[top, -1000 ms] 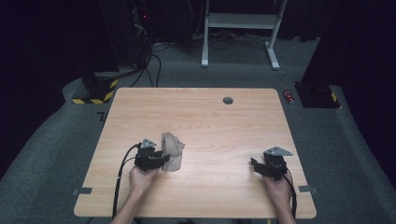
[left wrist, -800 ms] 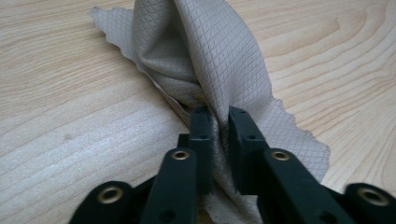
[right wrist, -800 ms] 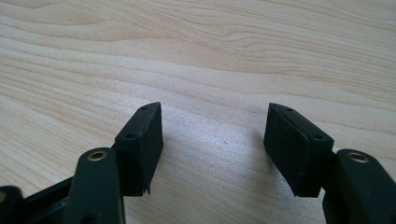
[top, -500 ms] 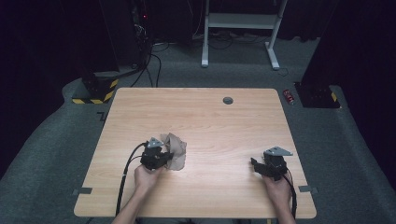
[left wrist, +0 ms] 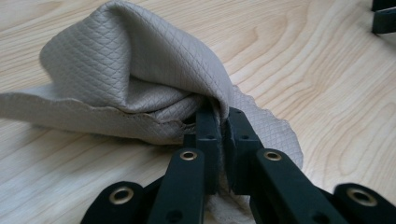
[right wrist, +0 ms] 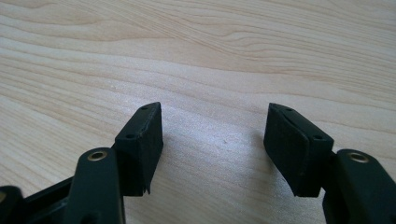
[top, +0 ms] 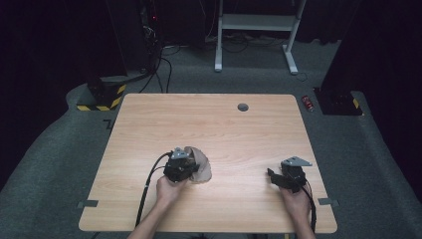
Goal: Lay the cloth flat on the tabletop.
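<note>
Wooden table (top: 239,129), dark room. Left gripper (left wrist: 219,126) clamped tight on beige quilted cloth (left wrist: 130,79); right gripper (right wrist: 215,140) wide apart, empty. Best lift slowly, keep pinch firm.

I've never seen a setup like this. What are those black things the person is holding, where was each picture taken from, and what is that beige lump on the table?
There is no robot here: a person holds a black two-jaw hand gripper in each hand. The high view looks down from above on the light wooden table. Each of the other two pictures comes from a camera riding on one gripper, looking along its black jaws. The left gripper has its jaws shut on a fold of the beige quilted cloth, which otherwise lies bunched on the table. The right gripper is open, with bare wood between its jaws. A small round dark disc sits in the table near the far edge.
</note>
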Motion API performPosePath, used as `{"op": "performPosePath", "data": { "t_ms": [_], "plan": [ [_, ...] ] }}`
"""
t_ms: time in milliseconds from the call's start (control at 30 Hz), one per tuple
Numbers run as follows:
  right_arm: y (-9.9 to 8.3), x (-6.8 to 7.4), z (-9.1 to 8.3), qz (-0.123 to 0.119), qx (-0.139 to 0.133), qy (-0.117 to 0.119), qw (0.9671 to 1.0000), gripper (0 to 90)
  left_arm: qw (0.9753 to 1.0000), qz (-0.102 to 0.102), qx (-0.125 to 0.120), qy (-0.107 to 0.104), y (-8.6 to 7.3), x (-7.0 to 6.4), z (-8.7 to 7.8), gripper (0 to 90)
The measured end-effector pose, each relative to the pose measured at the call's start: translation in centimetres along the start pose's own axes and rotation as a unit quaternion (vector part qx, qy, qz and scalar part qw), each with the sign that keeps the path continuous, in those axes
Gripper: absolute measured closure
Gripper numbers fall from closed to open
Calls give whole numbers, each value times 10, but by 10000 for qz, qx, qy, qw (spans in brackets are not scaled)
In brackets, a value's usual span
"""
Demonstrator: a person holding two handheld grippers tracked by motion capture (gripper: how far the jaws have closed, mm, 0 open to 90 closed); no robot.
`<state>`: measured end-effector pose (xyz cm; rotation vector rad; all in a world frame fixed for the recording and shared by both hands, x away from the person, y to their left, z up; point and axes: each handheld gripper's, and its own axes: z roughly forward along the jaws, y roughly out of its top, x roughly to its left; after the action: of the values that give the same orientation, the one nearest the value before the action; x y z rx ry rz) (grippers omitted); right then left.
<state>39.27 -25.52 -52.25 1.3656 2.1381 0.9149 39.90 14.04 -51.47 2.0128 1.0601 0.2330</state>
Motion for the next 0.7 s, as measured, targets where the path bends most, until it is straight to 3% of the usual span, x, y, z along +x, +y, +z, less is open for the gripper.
{"op": "performPosePath", "data": {
  "t_ms": [100, 233, 400, 567, 700],
  "plan": [
    [0, 0, 0, -2, -1, -1, 10000, 372, 10000, 72, 34, -40, 3, -4, 4, 854],
    [0, 0, 0, -2, 0, -1, 10000, 372, 9992, 350, 2, -203, 16, -21, 15, 854],
    [0, 0, 0, -15, -3, -2, 10000, 372, 9977, 520, 47, -422, 18, -36, 26, 853],
    [0, 0, 0, -27, -8, 15, 10000, 388, 9975, 496, 44, -508, 18, -42, 29, 828],
    [0, 0, 0, -51, -25, 40, 10000, 408, 9974, 512, 68, -511, 17, -42, 24, 715]
  ]
}}
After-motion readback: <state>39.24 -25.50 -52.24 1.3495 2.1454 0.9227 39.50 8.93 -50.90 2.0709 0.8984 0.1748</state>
